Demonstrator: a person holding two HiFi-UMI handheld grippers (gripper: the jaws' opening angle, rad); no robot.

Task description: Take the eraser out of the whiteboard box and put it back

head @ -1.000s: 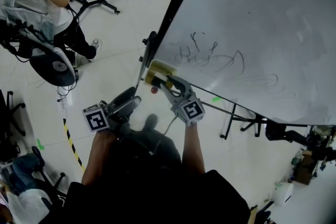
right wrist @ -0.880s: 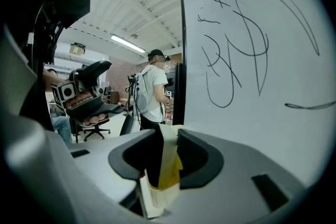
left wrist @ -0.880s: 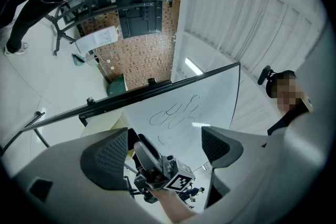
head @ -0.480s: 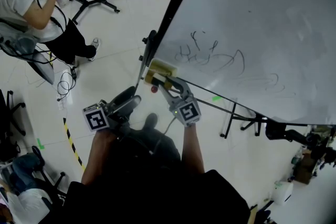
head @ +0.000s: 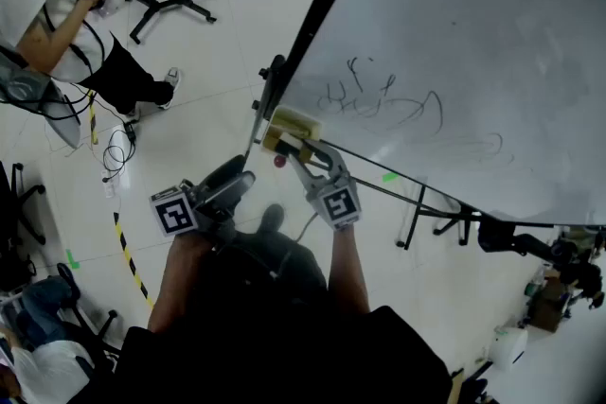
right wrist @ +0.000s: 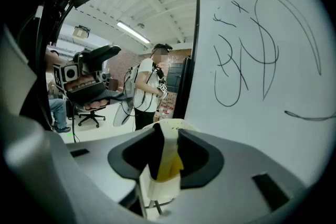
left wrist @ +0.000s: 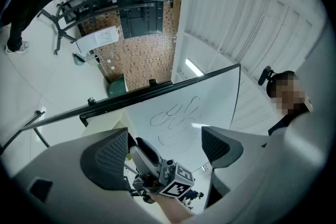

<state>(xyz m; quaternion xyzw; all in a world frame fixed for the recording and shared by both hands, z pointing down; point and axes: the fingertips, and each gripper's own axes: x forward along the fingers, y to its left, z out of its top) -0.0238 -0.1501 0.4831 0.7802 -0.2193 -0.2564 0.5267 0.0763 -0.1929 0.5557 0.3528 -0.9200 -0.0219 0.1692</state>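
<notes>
Yellow-cream eraser [right wrist: 167, 162] sits between pads of right gripper [right wrist: 165, 149]; both pads touch it while jaws are opening slightly. Eraser at lower left corner of whiteboard [head: 473, 43], same place as second ago; whether inside box, hard to say. Left gripper [left wrist: 165, 147] jaws wide, empty, unmoved. Person [head: 43, 9] behind has shifted.

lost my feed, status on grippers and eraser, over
Left gripper open, empty. Right gripper jaws opening, cream-and-yellow block eraser between them, at lower corner of white whiteboard. Nothing in the way.
</notes>
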